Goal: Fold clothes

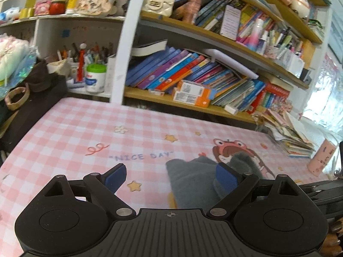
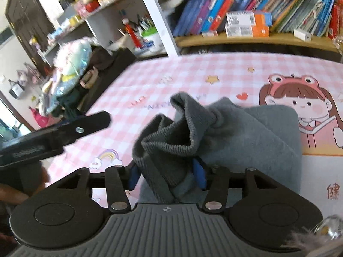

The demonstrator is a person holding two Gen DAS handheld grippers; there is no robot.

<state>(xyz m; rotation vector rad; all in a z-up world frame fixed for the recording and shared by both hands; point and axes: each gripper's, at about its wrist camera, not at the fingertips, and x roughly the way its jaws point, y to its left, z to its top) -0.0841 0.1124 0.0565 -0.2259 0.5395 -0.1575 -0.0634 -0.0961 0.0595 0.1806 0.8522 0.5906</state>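
A grey knit garment (image 2: 246, 132) lies bunched on the pink checked table cover (image 2: 171, 72). My right gripper (image 2: 167, 175) is shut on its ribbed edge (image 2: 171, 150), which rises in folds between the blue pads. In the left wrist view the same grey garment (image 1: 193, 182) lies to the right of centre. My left gripper (image 1: 171, 178) is open and holds nothing; its right pad (image 1: 225, 180) is over the cloth and its left pad (image 1: 115, 177) is over bare cover. The left gripper's body also shows in the right wrist view (image 2: 64, 132), at the left.
Shelves of books (image 1: 193, 72) and boxes stand behind the table. A cup of pens (image 1: 94, 77) and dark clothes with a bag (image 1: 32, 98) crowd the left edge. A stack of papers (image 1: 287, 132) and a pink box (image 1: 321, 158) sit at the right.
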